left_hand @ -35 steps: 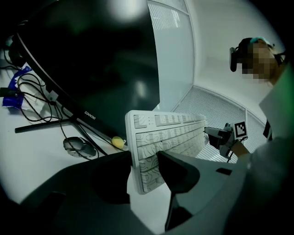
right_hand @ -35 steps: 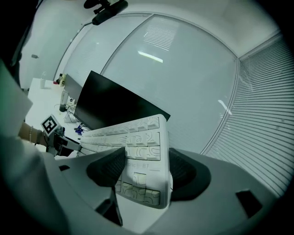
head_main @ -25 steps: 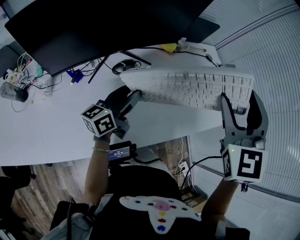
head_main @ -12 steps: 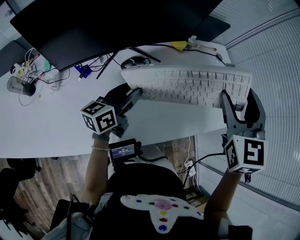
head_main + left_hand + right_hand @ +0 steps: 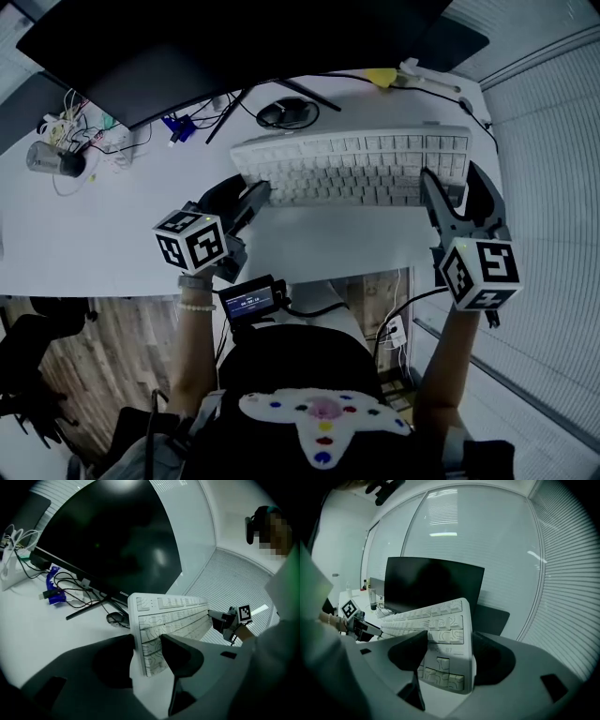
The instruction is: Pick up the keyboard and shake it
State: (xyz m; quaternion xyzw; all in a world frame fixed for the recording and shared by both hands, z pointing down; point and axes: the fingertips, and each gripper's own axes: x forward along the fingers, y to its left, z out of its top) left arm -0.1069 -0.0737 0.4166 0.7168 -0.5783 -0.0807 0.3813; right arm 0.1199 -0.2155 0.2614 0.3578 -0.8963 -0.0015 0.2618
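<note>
The left tongs (image 5: 251, 195) stand partly apart, clamped on the left short end of the white keyboard (image 5: 356, 164). The right tongs (image 5: 453, 187) are clamped the same way on its right short end, over the number pad. The keyboard spans between the two tongs, tilted and held over the white worktop (image 5: 112, 234), in front of the dark monitor (image 5: 234, 47) and near the mouse (image 5: 286, 112).

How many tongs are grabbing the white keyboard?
2. The left tongs clamp the left end of the keyboard; the right tongs clamp its right end. No others are in view.
</note>
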